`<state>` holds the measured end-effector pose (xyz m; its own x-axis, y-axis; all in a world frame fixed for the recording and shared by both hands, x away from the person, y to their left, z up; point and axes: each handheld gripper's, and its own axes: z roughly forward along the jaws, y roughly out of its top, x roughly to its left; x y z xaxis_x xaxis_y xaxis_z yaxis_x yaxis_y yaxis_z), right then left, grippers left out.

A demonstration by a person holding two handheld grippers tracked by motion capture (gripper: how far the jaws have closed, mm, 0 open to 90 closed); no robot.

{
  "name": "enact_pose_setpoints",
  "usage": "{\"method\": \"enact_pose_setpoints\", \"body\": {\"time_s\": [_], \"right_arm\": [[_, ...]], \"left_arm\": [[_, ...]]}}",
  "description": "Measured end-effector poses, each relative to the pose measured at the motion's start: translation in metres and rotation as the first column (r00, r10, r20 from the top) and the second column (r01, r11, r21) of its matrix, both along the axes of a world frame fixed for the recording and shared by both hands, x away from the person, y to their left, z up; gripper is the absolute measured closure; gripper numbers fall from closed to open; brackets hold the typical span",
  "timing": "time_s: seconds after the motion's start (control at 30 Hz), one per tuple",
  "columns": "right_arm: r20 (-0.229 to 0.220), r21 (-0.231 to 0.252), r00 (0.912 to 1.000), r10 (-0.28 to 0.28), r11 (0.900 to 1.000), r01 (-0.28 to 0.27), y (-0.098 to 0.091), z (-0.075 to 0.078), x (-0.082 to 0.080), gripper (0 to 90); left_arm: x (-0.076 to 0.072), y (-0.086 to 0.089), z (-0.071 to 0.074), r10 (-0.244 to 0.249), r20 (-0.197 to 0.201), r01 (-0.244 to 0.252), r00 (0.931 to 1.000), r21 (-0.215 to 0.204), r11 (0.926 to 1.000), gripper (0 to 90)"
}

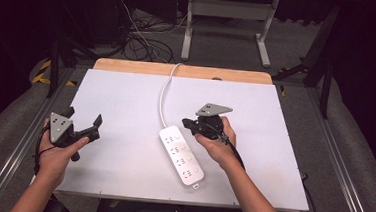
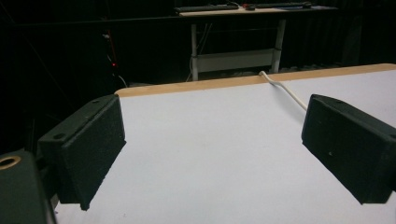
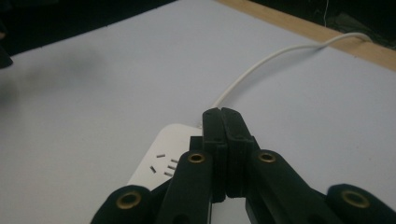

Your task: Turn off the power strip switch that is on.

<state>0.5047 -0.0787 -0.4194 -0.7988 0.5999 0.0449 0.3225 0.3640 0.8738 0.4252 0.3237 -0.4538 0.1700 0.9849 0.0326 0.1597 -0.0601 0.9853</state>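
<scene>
Two hands each hold a tool over a white bench (image 1: 126, 106) with a wooden strip along its far edge. A white power strip (image 1: 181, 155) lies flat near the middle of the bench, set on a slant, its near end toward the person and its far end toward the back; several socket faces run along its top. Its white cord (image 1: 165, 97) leaves the far end, curves across the bench top and drops over the wooden edge at the back. The right tool (image 1: 191, 123) sits just above and beside the far end of the power strip, held by the right hand (image 1: 218, 140), with the grey three-cornered plate on top of it. In the right gripper view its two black jaws are pressed flat together with nothing between them, their tips hanging over the end of the strip where the cord comes out; whether they touch the strip cannot be told. The left tool (image 1: 83, 123) is well apart from the strip, near the left edge of the bench, gripped by the left hand (image 1: 57, 152). Its jaws stand wide apart, and in the left gripper view bare bench surface lies between them, with the cord showing farther off toward the back edge. Beyond the bench, on the floor, lie dark cables and the legs of a pale frame.
</scene>
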Motion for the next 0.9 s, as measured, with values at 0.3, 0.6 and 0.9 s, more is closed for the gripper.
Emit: {"method": "enact_pose_setpoints", "body": {"time_s": [0.3,0.6,0.9], "right_arm": [[0.059,0.097,0.9968,-0.054,0.9941,0.048,-0.036,0.016,-0.011,90.0],[0.136,0.226,0.9829,-0.124,0.9698,0.091,-0.081,0.020,-0.023,90.0],[0.219,0.295,0.9562,-0.194,0.9474,0.124,-0.118,0.018,-0.039,90.0]], "left_arm": [[0.000,0.000,0.000,0.002,-0.001,-0.002,1.0000,0.003,1.0000,6.7],[0.000,0.000,0.000,0.007,-0.004,-0.007,1.0000,0.005,1.0000,6.8],[0.000,0.001,0.000,0.011,-0.004,-0.011,0.9999,0.008,0.9999,6.8]]}}
